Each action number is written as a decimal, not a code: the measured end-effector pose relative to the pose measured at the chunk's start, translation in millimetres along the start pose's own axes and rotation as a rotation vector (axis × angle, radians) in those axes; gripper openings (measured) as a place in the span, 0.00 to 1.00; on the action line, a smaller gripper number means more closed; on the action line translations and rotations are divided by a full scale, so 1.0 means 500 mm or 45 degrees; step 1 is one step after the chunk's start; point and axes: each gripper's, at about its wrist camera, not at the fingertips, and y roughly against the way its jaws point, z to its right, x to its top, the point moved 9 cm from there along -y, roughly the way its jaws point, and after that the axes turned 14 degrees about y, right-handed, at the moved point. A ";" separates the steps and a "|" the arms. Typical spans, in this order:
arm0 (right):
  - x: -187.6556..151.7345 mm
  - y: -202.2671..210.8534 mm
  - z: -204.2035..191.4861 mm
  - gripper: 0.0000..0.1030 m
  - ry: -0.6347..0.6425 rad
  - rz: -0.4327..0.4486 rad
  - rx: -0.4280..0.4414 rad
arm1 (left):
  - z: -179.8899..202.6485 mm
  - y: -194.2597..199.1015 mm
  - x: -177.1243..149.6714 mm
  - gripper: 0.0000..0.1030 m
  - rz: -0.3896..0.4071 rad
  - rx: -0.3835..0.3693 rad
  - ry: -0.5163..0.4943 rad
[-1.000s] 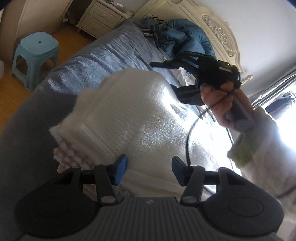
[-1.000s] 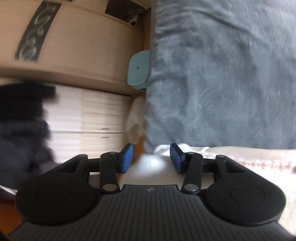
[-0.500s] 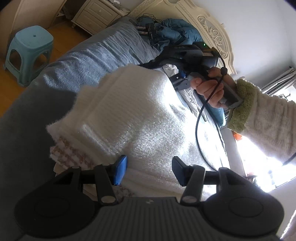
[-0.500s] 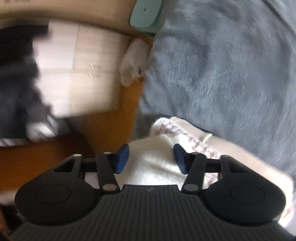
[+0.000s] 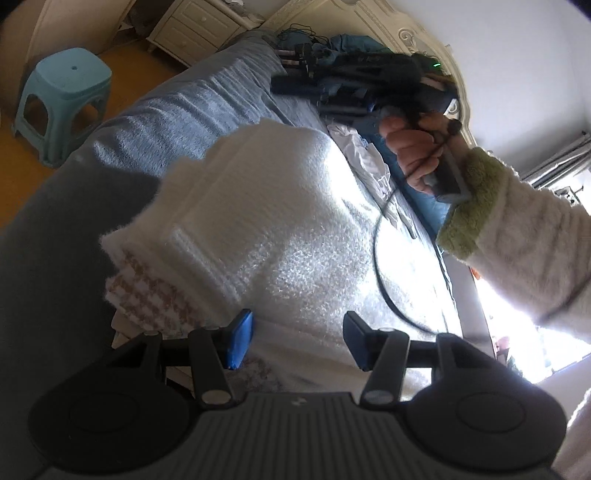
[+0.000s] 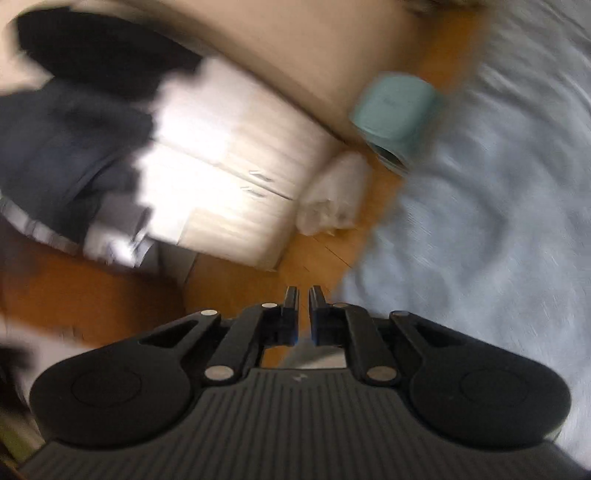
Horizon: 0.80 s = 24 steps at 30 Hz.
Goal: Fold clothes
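Note:
A folded white fleece garment with a brown houndstooth layer under it lies on the grey-blue bed cover. My left gripper hovers open over the garment's near edge, and its blue pads press on nothing. My right gripper points past the bed edge toward the floor. Its jaws are closing to a thin slit with nothing between them. In the left wrist view a hand in a fleecy sleeve holds it lifted beyond the garment's far side.
A teal stool stands on the wooden floor beside the bed. A white nightstand, a carved headboard and piled blue clothes are at the far end. A black cable loops over the garment. Pale drawers face the bed.
The right gripper's jaws came together and it rolled and swung off the garment's corner toward the floor. The hand holding it lifted away from the garment's far edge. The left gripper stayed put.

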 end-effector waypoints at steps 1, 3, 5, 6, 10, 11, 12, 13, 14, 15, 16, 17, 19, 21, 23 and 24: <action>-0.006 0.005 0.018 0.14 -0.048 -0.035 -0.026 | -0.001 -0.001 0.000 0.53 0.001 -0.003 0.002; -0.024 0.022 0.034 0.47 -0.045 -0.123 -0.115 | -0.004 -0.002 0.003 0.53 0.002 -0.011 0.019; -0.056 0.028 0.032 0.54 -0.053 -0.228 -0.107 | -0.006 -0.002 0.004 0.53 0.004 -0.018 0.029; -0.070 0.028 0.030 0.54 -0.077 -0.269 -0.072 | -0.006 -0.003 0.004 0.53 0.003 -0.019 0.028; -0.091 0.003 -0.003 0.21 0.065 -0.261 0.006 | -0.011 -0.007 0.003 0.53 -0.010 -0.004 0.005; -0.093 -0.003 -0.017 0.16 0.122 -0.244 0.025 | -0.014 -0.007 0.002 0.53 -0.014 0.003 0.004; -0.094 0.002 -0.042 0.14 0.203 -0.210 0.061 | -0.017 -0.007 0.001 0.53 -0.019 0.008 0.008; -0.095 0.010 -0.067 0.14 0.265 -0.169 0.125 | -0.020 -0.007 -0.001 0.53 -0.023 0.012 0.012; -0.098 0.020 -0.090 0.13 0.323 -0.130 0.186 | -0.024 -0.007 -0.002 0.53 -0.027 0.014 0.015; -0.104 0.031 -0.105 0.13 0.365 -0.095 0.235 | -0.027 -0.007 -0.004 0.53 -0.034 0.015 0.019; -0.109 0.041 -0.114 0.13 0.397 -0.060 0.270 | -0.032 -0.010 -0.007 0.54 -0.047 0.021 0.028; -0.112 0.041 -0.104 0.13 0.387 -0.025 0.256 | -0.038 -0.015 -0.011 0.55 -0.064 0.030 0.040; -0.113 0.023 -0.063 0.13 0.325 0.011 0.197 | -0.049 -0.022 -0.016 0.57 -0.091 0.039 0.066; -0.105 -0.005 -0.016 0.13 0.244 0.025 0.127 | -0.050 -0.020 -0.010 0.59 -0.079 0.028 0.082; -0.093 -0.032 0.024 0.18 0.170 0.040 0.062 | -0.049 -0.016 -0.002 0.59 -0.061 0.020 0.084; -0.085 -0.036 0.034 0.22 0.133 0.053 0.035 | -0.049 -0.015 0.000 0.58 -0.059 0.016 0.088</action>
